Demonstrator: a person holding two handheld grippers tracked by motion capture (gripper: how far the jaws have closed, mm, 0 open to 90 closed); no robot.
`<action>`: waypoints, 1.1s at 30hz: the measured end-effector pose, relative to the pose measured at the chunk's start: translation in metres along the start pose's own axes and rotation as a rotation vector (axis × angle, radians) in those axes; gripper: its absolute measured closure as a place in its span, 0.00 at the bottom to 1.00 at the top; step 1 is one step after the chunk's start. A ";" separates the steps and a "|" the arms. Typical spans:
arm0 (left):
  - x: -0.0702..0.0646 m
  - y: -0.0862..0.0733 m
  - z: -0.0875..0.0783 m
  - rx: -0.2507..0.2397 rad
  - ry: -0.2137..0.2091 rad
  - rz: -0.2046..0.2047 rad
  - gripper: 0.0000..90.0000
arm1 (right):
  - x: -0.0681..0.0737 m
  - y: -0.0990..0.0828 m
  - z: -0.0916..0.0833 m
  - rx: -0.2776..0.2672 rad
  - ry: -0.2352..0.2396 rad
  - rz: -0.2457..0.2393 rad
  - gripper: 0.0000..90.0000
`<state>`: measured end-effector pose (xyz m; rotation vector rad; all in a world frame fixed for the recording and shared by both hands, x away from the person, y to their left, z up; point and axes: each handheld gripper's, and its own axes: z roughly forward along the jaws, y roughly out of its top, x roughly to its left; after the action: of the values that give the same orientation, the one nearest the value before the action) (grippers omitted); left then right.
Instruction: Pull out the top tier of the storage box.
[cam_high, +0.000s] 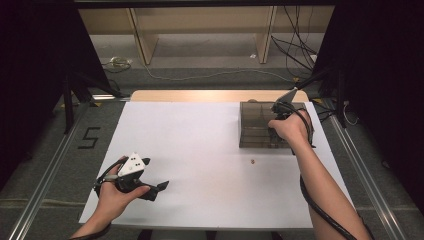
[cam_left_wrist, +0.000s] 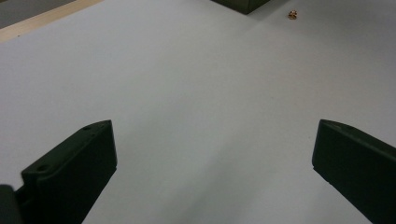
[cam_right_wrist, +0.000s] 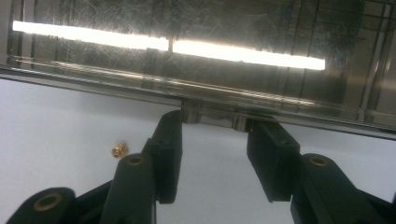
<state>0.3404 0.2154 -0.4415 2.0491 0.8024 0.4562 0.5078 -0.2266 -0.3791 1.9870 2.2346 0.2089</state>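
A smoky see-through box (cam_high: 256, 125) with inner dividers sits at the table's far right. At its near edge is a small metal tab (cam_right_wrist: 215, 119). My right gripper (cam_right_wrist: 215, 123) has one jaw pressed against each end of that tab. In the high view a hand (cam_high: 291, 129) covers that gripper at the box's near right part. A tiny brass piece (cam_high: 253, 161) lies loose on the white table just in front of the box, left of the right jaws (cam_right_wrist: 119, 150). My left gripper (cam_high: 159, 189) hovers low over the near left of the table, jaws wide apart (cam_left_wrist: 212, 154) and nothing between them.
The white tabletop (cam_high: 190, 150) has a wooden strip along its far edge. The box's corner (cam_left_wrist: 243, 3) and the brass piece (cam_left_wrist: 293, 14) lie far ahead of the left jaws. Black stands, cables and shelving stand beyond the table.
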 end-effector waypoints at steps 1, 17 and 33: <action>0.000 0.000 0.000 -0.001 0.001 0.002 0.00 | 0.000 0.000 0.000 0.001 -0.002 -0.003 0.63; 0.001 0.000 0.000 0.000 0.004 0.005 0.00 | 0.000 -0.004 -0.001 -0.002 0.001 -0.012 0.63; 0.000 0.000 0.000 -0.001 0.008 0.002 0.00 | -0.001 -0.012 -0.002 -0.010 0.008 -0.023 0.63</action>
<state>0.3404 0.2161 -0.4415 2.0485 0.8049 0.4664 0.4954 -0.2288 -0.3797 1.9581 2.2557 0.2253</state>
